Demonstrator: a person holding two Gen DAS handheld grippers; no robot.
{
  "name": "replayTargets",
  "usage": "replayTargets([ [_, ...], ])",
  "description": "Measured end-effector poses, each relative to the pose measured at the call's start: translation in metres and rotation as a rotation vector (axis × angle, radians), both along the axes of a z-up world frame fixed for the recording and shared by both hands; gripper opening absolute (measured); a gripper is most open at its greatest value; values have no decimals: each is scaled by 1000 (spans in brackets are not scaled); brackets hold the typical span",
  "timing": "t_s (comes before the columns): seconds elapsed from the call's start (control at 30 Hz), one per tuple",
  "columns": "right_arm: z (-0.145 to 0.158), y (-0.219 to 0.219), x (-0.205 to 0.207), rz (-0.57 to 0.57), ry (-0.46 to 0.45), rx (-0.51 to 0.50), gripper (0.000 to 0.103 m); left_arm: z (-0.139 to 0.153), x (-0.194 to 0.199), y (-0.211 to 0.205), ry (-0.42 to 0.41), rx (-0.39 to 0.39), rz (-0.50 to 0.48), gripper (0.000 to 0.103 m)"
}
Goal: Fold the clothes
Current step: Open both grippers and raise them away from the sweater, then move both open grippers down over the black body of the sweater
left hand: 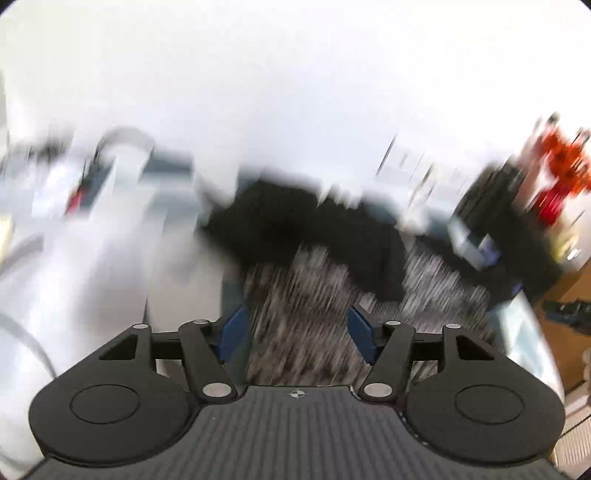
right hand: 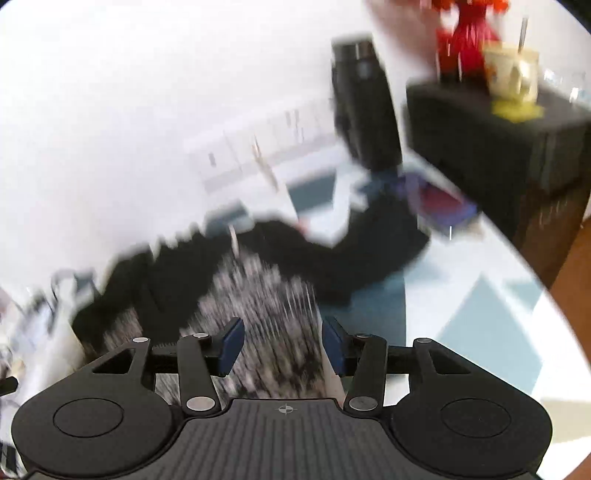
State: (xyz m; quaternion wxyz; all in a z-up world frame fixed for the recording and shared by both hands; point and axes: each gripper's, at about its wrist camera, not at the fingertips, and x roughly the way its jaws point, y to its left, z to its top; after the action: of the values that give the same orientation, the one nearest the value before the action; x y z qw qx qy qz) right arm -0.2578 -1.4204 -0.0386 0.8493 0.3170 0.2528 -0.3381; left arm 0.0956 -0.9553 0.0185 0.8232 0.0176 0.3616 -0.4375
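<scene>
- While both views smear with blur, only the right wrist picks out a cream mug (right hand: 511, 75) on a black box (right hand: 491, 129); contents unreadable.
- Left gripper (left hand: 299, 328) and right gripper (right hand: 282, 343) both released, pads gripping nothing.
- Black-and-speckled garment (left hand: 306, 258) lies crumpled on the table (right hand: 480, 306) ahead.

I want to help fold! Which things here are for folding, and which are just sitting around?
For folding: the black and grey patterned garment, left gripper, right gripper.
Just lying about: cream mug, red ornament, black box, black flask.
</scene>
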Motion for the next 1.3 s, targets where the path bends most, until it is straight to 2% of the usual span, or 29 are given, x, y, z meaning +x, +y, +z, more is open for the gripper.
replayTargets([
  [0.1,41,-7,-2,-1,-78,-86,47,31,8,-7,-88,-68,-1,70],
  [0.27,99,-14,7,18,-147,-259,49,47,30,-17,-146,-103,11,70],
  [0.33,113,-16,15,24,-157,-297,62,46,38,-19,-157,-107,10,72],
  [0.43,119,-14,33,60,-144,-325,72,30,47,-20,-152,-68,-6,81],
  [0.6,87,-4,83,145,-14,-311,77,-15,65,-19,-100,21,-51,82],
  [0.7,67,0,118,151,41,-298,82,-44,76,-19,-60,72,-84,84],
  [0.77,58,2,137,133,46,-302,88,-59,82,-25,-45,94,-116,88],
  [0.87,40,7,166,120,67,-289,88,-82,85,-41,-43,135,-164,89],
  [0.97,22,33,188,166,128,-280,87,-100,83,-64,-35,171,-191,89],
  [1.13,-13,50,227,299,204,-279,86,-120,76,-104,-92,238,-206,89],
  [1.3,-39,39,273,455,174,-258,80,-134,71,-124,-174,344,-148,89],
])
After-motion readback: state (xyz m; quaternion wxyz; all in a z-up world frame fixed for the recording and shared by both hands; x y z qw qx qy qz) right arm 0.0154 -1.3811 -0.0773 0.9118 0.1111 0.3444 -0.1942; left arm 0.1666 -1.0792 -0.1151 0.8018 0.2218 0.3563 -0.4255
